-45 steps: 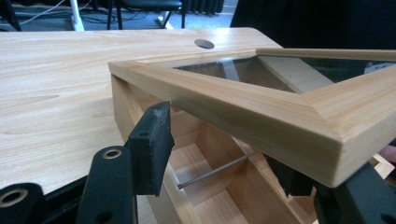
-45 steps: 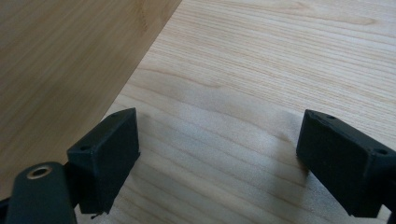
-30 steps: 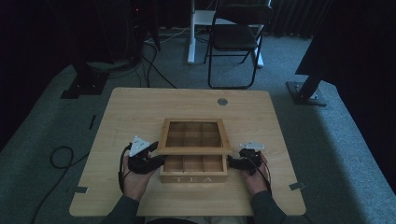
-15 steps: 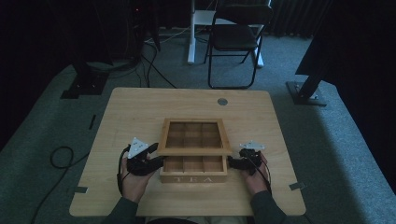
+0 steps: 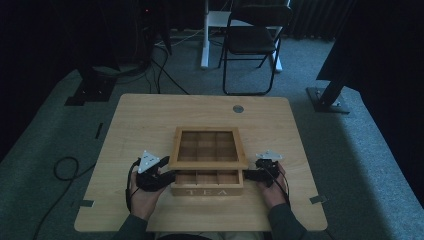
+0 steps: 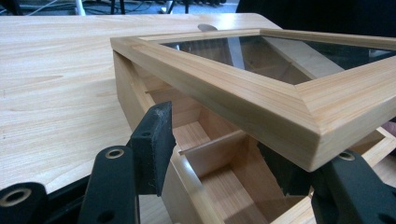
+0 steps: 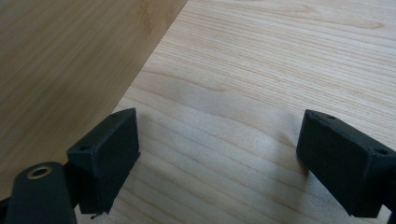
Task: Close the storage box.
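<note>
A wooden tea box [image 5: 207,190] marked TEA stands at the table's near middle. Its glass-paned lid [image 5: 208,163] is lifted off the base and tilts over the compartments. My left gripper [image 5: 167,176] is at the box's left side, open. In the left gripper view its jaws [image 6: 252,140] straddle the lid's wooden frame corner [image 6: 280,107], with the dividers [image 6: 212,144] below. On the box's right side my right gripper [image 5: 248,175] is open; in the right gripper view [image 7: 217,123] bare tabletop lies between the jaws and the box's side wall [image 7: 70,56] is at the left.
The light wooden table [image 5: 150,115] has a round metal cable port [image 5: 238,108] at its far edge. A black folding chair [image 5: 252,42] and dark stand bases [image 5: 327,97] are on the carpet beyond. A cable [image 5: 62,167] loops on the floor at left.
</note>
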`<state>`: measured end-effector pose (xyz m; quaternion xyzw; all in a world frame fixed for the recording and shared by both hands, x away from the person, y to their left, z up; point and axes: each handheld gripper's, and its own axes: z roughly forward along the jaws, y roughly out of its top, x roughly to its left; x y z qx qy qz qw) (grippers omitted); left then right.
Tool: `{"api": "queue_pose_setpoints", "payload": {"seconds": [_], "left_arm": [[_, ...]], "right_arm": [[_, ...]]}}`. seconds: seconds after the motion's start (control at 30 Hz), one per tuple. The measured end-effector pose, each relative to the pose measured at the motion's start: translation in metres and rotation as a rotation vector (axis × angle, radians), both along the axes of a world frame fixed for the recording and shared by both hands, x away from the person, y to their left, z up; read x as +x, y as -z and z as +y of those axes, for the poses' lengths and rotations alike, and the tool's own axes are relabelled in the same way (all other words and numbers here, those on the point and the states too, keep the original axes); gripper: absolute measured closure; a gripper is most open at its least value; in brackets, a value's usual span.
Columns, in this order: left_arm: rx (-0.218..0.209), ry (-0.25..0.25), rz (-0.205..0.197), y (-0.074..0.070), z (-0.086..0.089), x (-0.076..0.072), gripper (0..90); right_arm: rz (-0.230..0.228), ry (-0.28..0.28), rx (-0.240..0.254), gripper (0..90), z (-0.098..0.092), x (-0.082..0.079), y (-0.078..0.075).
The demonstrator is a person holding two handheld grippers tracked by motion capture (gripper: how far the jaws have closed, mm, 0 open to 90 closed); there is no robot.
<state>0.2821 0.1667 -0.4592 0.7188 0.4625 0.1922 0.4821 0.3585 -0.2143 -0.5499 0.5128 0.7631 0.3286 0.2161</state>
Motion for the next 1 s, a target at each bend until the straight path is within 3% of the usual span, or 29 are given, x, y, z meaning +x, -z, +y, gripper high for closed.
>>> {"api": "queue_pose_setpoints", "payload": {"seconds": [1.0], "left_arm": [[0.020,0.015,0.026,0.014,0.001,-0.011,45.6]], "right_arm": [[-0.002,0.003,-0.001,12.7,0.000,-0.001,0.000]]}}
